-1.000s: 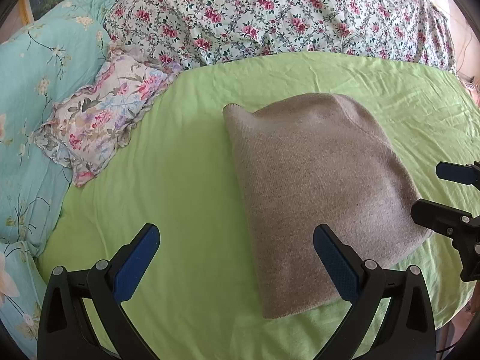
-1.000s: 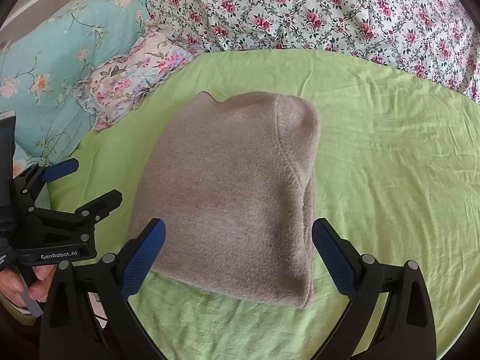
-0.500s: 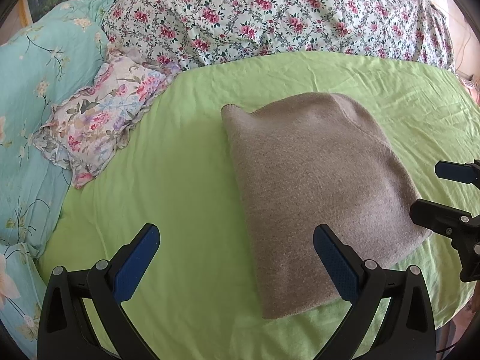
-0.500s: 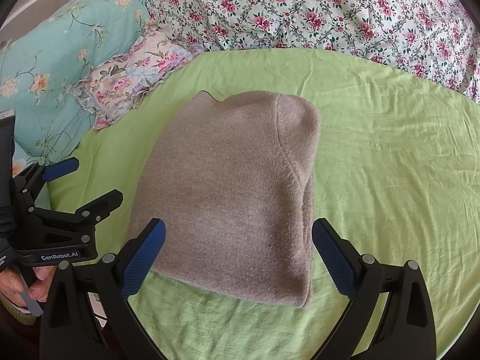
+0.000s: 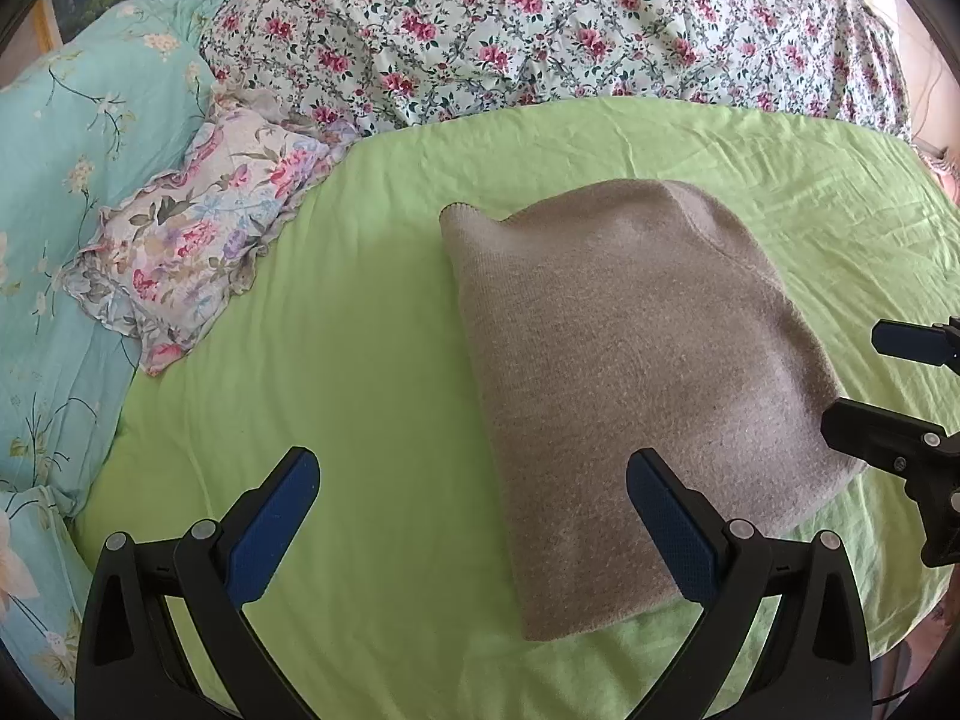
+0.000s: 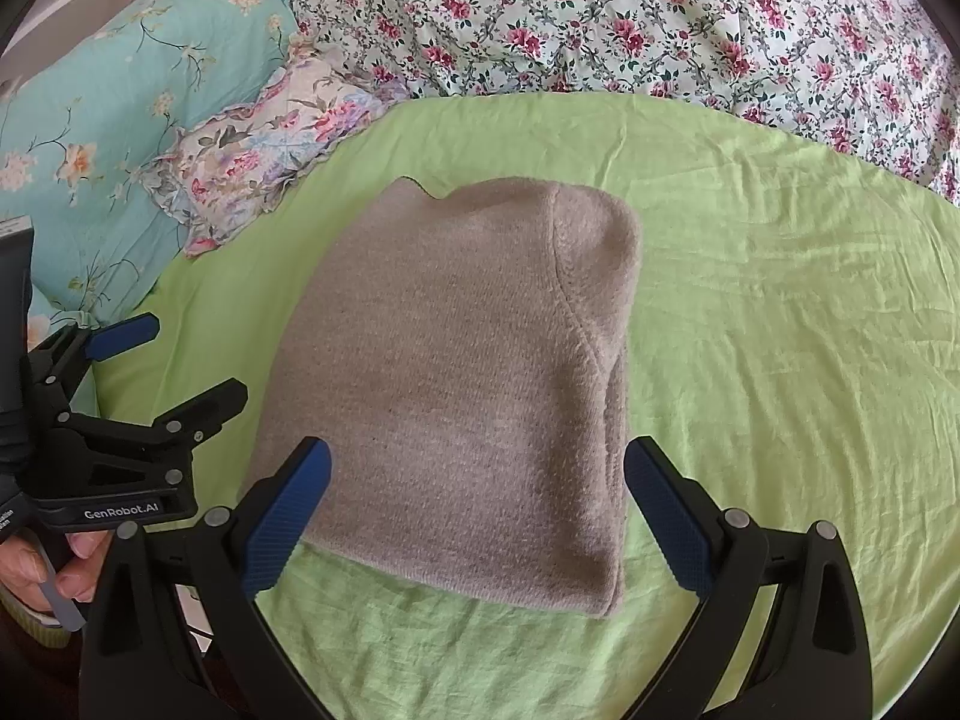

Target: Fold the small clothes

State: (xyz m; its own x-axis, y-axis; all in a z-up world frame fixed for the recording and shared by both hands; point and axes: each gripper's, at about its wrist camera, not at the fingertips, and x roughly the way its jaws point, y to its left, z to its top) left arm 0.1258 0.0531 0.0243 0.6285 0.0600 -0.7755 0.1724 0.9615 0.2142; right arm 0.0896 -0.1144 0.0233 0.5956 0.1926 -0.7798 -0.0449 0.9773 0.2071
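Apparently the folding is close to done: the grey knitted sweater (image 6: 456, 384) lies on the green sheet (image 6: 780, 330) as a compact, several-layered rectangle with its near edge toward the front edge of the bed, and no sleeve or loose flap shows outside that outline. What may be left, as a judgement, is one more fold in half or simply setting it aside; a small peak at its far left corner is the only untidy spot. Nearest the cameras, the right gripper (image 6: 477, 510) hovers over the near edge of the sweater with its blue-padded fingers spread wide and nothing between them, one finger over the sweater's near left corner, the other just off its right side. The left gripper (image 5: 468, 516) is likewise wide apart and empty, held beside the sweater's left edge, its right finger over the fabric and its left over bare sheet. Farther back, a small floral pillow (image 5: 192, 240) lies at the left edge, beside a teal pillow (image 5: 66, 156), and a flowered quilt (image 5: 540, 18) runs along the far edge.
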